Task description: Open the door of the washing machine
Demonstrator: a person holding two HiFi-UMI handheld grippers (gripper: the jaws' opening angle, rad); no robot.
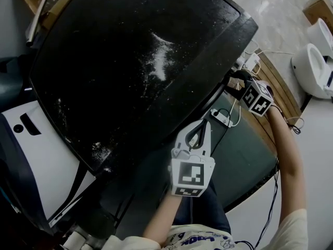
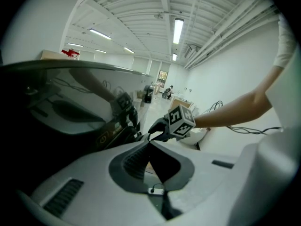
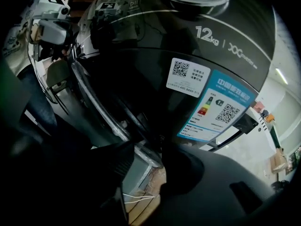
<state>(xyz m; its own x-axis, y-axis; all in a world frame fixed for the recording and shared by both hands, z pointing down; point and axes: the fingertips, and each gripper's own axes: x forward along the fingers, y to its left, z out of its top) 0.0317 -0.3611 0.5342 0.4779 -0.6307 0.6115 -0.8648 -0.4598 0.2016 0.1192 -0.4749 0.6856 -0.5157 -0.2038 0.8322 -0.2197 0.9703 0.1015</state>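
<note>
The black washing machine [image 1: 145, 61] fills the head view, its dusty top facing me. In the right gripper view its dark round door [image 3: 197, 41] carries stickers and a chrome rim [image 3: 108, 117]. My right gripper [image 1: 237, 86] is at the machine's right edge. Its dark jaws [image 3: 148, 161] stand narrowly apart with the end of the door's rim pinched between them. My white left gripper [image 1: 207, 123] hovers in front of the machine, shut with nothing in it [image 2: 149, 144]. It looks toward the right gripper [image 2: 154, 134] and the machine's side [image 2: 70, 107].
A white power strip [image 1: 221, 117] with cables lies on a wooden pallet [image 1: 276, 87] to the right of the machine. White toilets [image 1: 312, 61] stand at the far right. A white appliance panel [image 1: 36, 150] is at the left, beside the machine.
</note>
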